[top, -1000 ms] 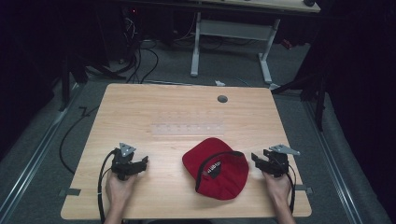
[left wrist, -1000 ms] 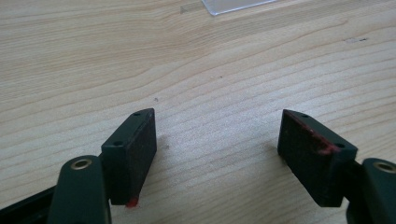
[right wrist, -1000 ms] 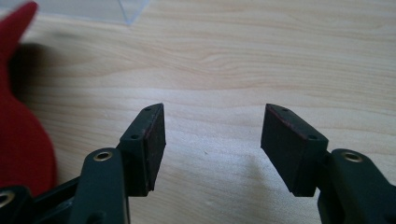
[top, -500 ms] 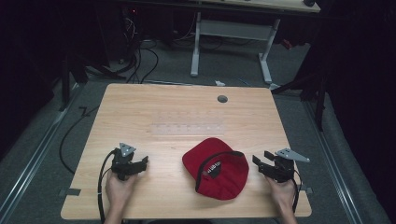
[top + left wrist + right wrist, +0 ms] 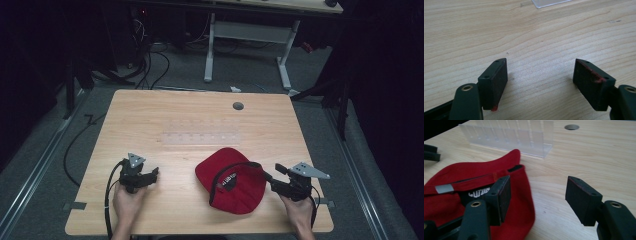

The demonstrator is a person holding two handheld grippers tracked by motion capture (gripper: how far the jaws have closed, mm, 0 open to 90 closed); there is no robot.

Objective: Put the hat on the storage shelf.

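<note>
Red cap at lower centre-right of the table, both grippers spread and empty.

In the high view the cap lies upside down just beside the right gripper, at lower right; the left gripper sits well apart at lower left, jaws wide over bare table. In the right gripper view one jaw hangs over the cap's edge, the other over wood, so nothing is clamped. My guess: closing from here could pinch only a thin fold of soft cloth, which may slip out or drag the cap. A push forward might shove it into the clear rack at upper left of that view.
</note>
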